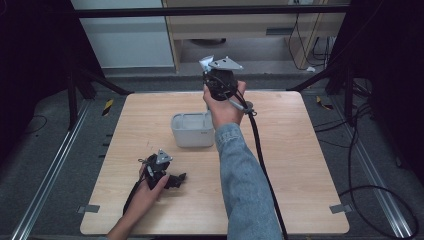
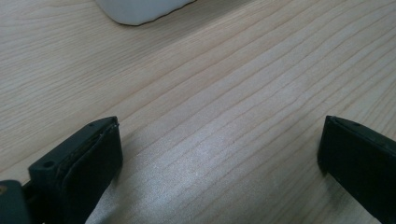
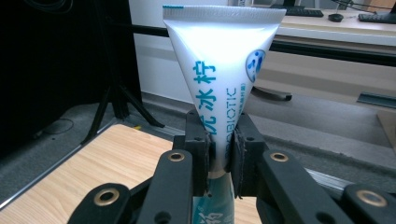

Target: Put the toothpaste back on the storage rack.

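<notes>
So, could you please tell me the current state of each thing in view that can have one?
White plastic tube with blue print: clamped near its narrow end, flat crimped end up, lifted off the table.
Right gripper: shut on the tube, held above the table's far side.
Left gripper: open, nothing between its jaws, low over the wooden table.
Grey rectangular plastic bin: upright on the table, contents unclear.

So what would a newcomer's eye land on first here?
Probably the white tube with blue lettering, clamped in the right gripper, raised beyond the table's far edge. Next, the white tub at mid-table, and the left gripper resting near the front edge, jaws wide apart.
</notes>
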Tool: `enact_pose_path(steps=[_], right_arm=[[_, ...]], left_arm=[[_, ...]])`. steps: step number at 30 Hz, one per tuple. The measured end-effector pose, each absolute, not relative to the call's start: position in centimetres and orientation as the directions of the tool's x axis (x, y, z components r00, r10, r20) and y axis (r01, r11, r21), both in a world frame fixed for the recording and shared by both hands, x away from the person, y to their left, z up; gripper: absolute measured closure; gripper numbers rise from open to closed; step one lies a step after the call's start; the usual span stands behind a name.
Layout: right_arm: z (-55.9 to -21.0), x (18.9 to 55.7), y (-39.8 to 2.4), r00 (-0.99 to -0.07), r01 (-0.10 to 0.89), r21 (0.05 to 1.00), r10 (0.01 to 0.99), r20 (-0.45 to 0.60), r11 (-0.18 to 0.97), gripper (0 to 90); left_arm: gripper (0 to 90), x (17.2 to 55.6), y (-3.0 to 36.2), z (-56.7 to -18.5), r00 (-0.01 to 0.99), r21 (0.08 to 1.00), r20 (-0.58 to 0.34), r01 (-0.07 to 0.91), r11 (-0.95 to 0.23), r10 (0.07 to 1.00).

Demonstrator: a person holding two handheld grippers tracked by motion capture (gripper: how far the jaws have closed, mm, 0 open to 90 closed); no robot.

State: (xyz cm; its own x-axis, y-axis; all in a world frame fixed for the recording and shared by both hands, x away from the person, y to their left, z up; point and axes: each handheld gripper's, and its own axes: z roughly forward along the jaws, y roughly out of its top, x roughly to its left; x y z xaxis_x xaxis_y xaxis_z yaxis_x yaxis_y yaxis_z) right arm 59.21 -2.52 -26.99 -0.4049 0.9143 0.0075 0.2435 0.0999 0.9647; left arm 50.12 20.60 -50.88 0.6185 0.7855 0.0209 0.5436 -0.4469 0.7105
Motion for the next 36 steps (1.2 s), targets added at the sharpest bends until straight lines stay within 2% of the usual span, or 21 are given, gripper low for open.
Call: enact_pose_path(steps=[19,24,36], right_arm=[[-29.7,60.4,1.8,-0.467,0.249,0.962,0.884,0.019,0.111,79.3],[-30.7,60.1,2.9,-0.484,0.245,0.959,0.875,-0.006,0.142,79.2],[-32.1,60.2,3.1,-0.498,0.247,0.957,0.867,-0.009,0.152,79.1]], left_arm=[[0.0,50.1,20.6,-50.9,0.617,0.712,0.022,0.543,-0.446,0.787],[0.0,50.1,20.6,-50.9,0.617,0.712,0.022,0.543,-0.445,0.787],[0.0,50.1,20.6,-50.9,0.616,0.712,0.022,0.544,-0.445,0.787]])
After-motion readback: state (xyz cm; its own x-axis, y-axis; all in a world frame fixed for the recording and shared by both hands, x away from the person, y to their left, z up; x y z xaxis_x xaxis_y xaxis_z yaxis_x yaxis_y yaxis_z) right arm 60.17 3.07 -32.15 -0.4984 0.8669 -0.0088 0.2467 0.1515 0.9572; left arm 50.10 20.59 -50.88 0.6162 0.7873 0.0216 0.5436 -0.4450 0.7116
